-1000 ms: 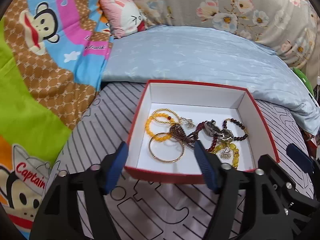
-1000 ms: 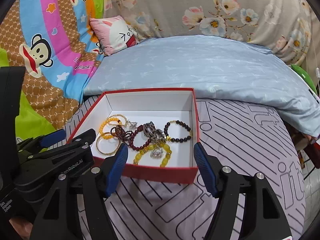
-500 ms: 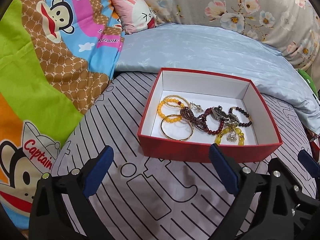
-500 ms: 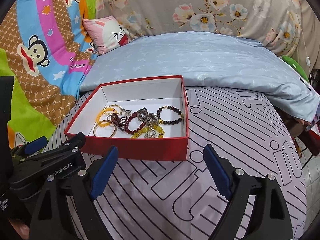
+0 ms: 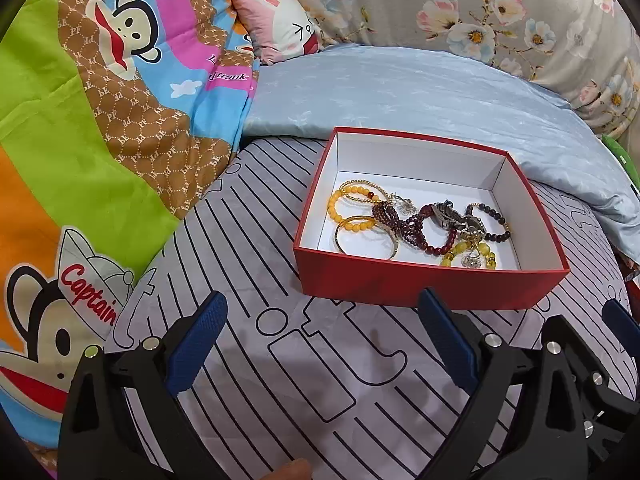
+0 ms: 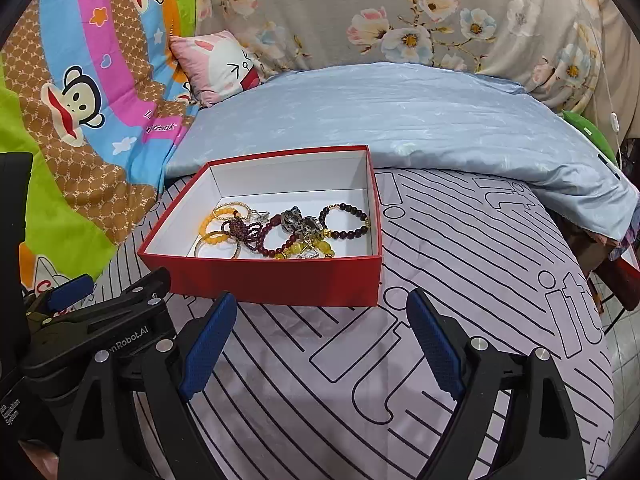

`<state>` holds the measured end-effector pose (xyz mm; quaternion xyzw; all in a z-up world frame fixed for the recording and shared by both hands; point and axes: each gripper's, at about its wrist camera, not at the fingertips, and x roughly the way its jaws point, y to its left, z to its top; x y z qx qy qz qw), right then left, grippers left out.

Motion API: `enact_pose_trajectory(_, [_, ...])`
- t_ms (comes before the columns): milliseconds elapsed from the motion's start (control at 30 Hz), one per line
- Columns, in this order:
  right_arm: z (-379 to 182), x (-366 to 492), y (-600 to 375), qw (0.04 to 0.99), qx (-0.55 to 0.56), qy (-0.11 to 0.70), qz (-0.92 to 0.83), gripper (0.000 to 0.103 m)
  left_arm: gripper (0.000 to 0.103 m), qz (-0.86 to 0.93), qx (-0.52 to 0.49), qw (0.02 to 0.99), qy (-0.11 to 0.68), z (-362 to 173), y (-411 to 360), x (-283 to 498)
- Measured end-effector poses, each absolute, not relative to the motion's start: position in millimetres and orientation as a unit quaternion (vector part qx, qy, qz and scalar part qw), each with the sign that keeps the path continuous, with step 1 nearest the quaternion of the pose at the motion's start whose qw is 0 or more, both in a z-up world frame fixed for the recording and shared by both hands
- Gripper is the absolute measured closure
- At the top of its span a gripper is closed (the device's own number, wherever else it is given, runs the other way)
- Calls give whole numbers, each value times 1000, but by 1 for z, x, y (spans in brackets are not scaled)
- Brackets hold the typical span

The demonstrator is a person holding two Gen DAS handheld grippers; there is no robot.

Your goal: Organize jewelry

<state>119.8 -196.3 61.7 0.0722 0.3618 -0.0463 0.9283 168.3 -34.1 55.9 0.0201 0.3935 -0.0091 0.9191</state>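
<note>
While the red box [image 5: 424,286] sat on the striped grey sheet [image 5: 312,364] with bracelets [image 5: 416,224] tangled inside, the left tool [image 5: 326,340] and right tool [image 6: 322,344] hung released just short of its near wall, having just spread wider, nothing between their blue pads.

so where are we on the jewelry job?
Done: jewelry pile sits inside the red box, bracelets overlapping. In hand: nothing; left gripper and right gripper are open, short of the box. Left: nothing visibly outside the box; possibly untangling.
</note>
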Motion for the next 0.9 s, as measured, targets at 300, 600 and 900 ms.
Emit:
enact_pose_trajectory(300, [62,119,-196,928,70,362,-48,19,11,-3,18,919,393,56,-34,166])
enact_pose_trajectory(600, [61,118,-196,928,72,363,-50,19,11,-7,26,920,390,56,-35,166])
enact_pose_trajectory(900, [61,117,-195,928,72,363,-51,19,11,-9,34,921,387,57,-35,166])
